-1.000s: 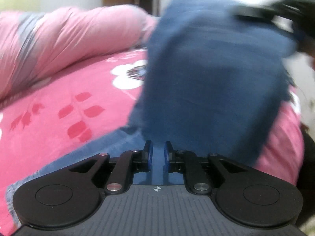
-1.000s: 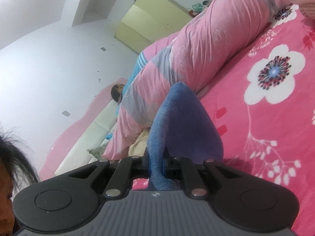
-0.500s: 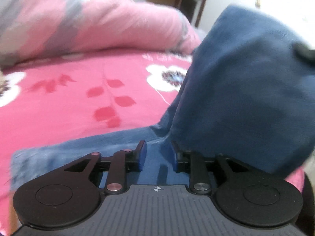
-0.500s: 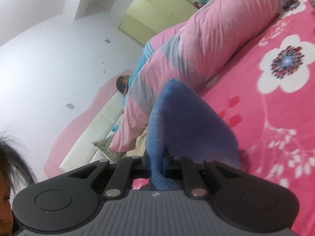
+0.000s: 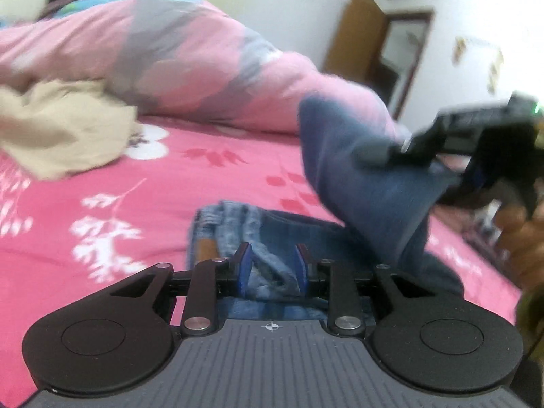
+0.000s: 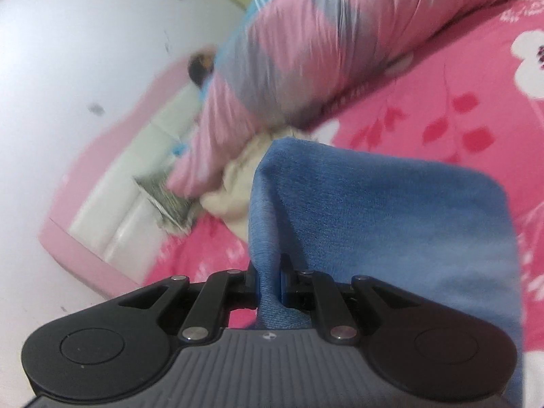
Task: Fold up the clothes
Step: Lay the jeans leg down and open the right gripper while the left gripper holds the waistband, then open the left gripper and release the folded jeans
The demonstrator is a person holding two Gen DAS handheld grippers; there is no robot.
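We see the right gripper (image 6: 269, 280) clamped on a lifted fold of the jeans (image 5: 367, 183) above the bed (image 5: 102, 210), while the left gripper (image 5: 271, 265) sits slightly parted, gripping nothing, over the waistband lying near the bed's front edge.

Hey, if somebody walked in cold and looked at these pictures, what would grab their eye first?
Probably the blue denim jeans, one part lifted in a big fold by the right gripper, whose jaws pinch the cloth, the rest lying on the bright pink floral bedsheet. Next, the left gripper low over the faded waistband, jaws apart. Behind, a rolled pink and grey quilt and a crumpled cream cloth on the left.
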